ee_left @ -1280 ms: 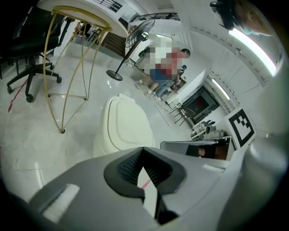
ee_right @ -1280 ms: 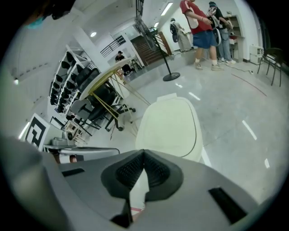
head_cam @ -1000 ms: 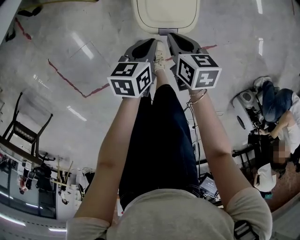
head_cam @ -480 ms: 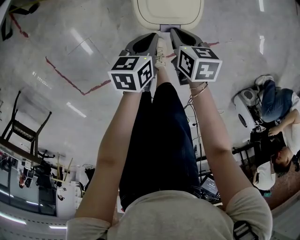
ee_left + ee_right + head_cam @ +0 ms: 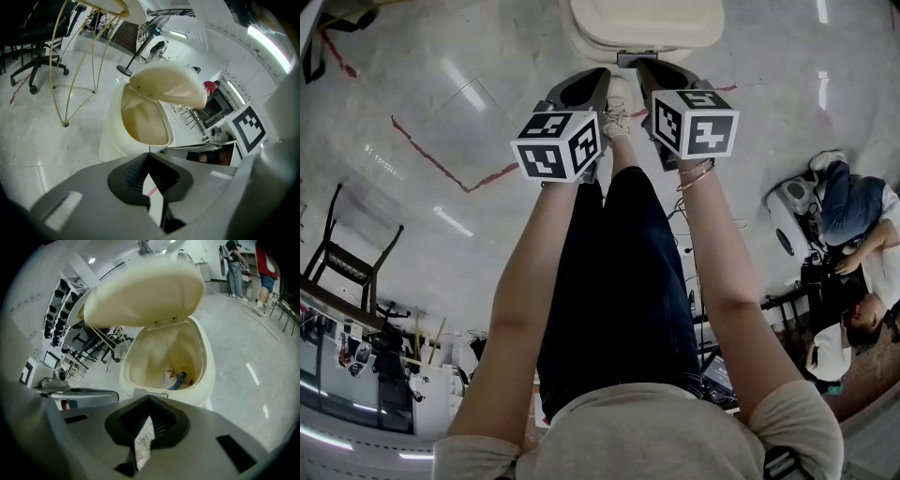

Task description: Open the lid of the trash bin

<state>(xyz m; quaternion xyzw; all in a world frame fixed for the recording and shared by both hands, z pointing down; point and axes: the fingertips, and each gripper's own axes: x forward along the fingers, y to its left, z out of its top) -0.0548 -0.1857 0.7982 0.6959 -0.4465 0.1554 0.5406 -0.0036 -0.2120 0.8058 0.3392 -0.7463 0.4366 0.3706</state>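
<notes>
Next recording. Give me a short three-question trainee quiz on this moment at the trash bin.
1. True or false: the lid of the trash bin is raised, so the inside shows.
2. What is held between the jaws of the right gripper? A) the lid's edge B) a bag C) nothing
3. Fill in: some ___ lies at the bottom of the bin.
Key: 1 true; 2 C, the jaws are shut and empty; 3 rubbish.
</notes>
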